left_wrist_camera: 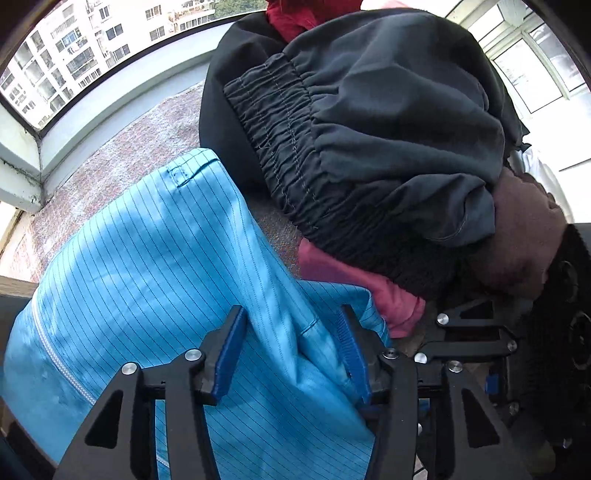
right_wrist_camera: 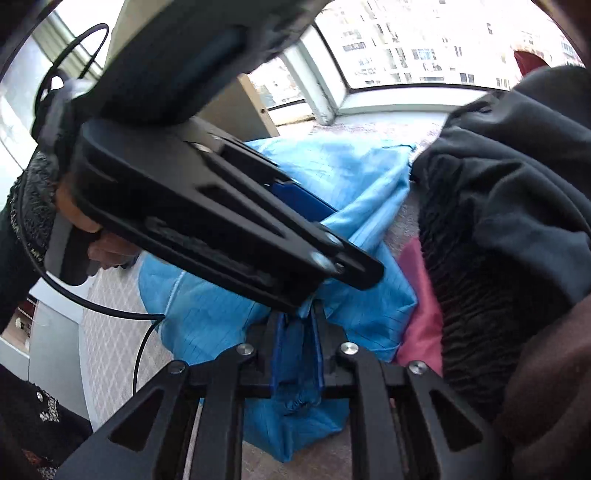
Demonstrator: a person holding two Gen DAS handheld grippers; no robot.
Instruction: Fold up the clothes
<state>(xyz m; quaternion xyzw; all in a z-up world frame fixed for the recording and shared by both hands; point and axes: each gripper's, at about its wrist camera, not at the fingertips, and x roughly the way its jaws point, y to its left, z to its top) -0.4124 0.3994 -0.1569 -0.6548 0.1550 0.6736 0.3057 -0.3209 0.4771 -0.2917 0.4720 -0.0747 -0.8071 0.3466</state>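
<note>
pinching the blue garment [right_wrist_camera: 354, 184], right gripper [right_wrist_camera: 298, 332]; left gripper [left_wrist_camera: 291, 347] spread.

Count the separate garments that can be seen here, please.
4, perhaps more hidden. The light blue pinstriped garment lies in front, the dark grey garment with an elastic waistband is heaped beside it, a pink cloth lies under that, and a red cloth behind.

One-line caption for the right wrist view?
Right tongs pinch a bunched fold of blue striped garment, left tongs crossing overhead.
</note>
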